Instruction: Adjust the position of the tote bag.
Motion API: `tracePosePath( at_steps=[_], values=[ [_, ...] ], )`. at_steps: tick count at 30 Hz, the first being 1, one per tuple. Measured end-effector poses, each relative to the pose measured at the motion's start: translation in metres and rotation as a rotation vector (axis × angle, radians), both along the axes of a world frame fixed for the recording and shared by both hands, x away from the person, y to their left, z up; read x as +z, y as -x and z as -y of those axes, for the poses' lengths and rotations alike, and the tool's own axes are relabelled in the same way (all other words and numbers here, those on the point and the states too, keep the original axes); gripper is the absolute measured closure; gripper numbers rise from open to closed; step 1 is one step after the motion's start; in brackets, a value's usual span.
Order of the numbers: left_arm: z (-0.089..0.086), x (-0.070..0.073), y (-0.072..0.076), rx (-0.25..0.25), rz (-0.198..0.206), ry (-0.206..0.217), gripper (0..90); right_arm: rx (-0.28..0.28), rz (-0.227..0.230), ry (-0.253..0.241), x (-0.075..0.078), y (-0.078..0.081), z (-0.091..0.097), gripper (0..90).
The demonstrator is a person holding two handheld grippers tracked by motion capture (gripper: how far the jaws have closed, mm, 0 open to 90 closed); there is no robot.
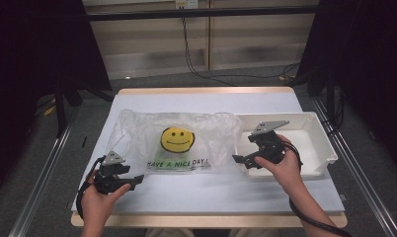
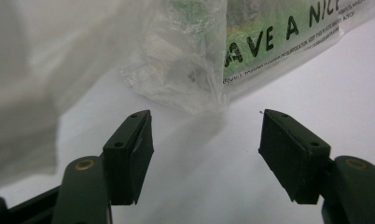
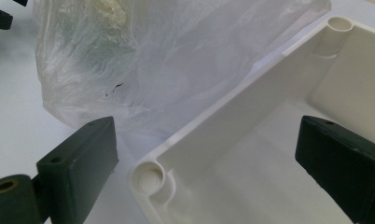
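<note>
A clear plastic bag [image 1: 177, 140] with a yellow smiley face and the words "HAVE A NICE DAY" lies flat on the white table top [image 1: 201, 190]. My left gripper [image 1: 136, 180] sits at the bag's near left corner. In the left gripper view the left gripper [image 2: 206, 154] is open, its jaws are bare, and the crumpled bag [image 2: 185, 60] lies just ahead of them. My right gripper [image 1: 238, 160] hovers at the near left corner of a white tray [image 1: 317, 126]. That right gripper [image 3: 208, 140] is open, with one jaw outside the tray wall [image 3: 209, 135] and one inside, by the bag [image 3: 167, 60].
The tray holds nothing that I can see and stands at the table's right side, touching the bag's right edge. Black stands and cables flank the table on the floor. A metal rail [image 1: 357, 168] runs along each side of the table.
</note>
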State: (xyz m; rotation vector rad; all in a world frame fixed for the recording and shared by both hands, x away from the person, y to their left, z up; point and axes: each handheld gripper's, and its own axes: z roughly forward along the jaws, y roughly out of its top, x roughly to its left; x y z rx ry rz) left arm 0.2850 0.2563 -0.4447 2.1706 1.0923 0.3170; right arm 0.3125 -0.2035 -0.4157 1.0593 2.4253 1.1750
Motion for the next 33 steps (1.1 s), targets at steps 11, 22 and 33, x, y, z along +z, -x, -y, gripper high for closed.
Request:
tracePosePath(
  at_steps=[11,22,33],
  values=[
    [0.006,0.007,0.003,-0.036,-0.018,-0.001,45.2,-0.020,0.000,-0.006,0.013,-0.003,0.009,12.2],
    [0.020,0.015,0.005,-0.094,0.040,0.026,59.0,-0.039,-0.006,-0.025,0.021,-0.003,0.011,18.2],
    [0.043,0.024,-0.006,-0.147,0.070,0.033,59.2,-0.066,0.002,-0.052,0.031,-0.005,0.012,26.9]
  ],
)
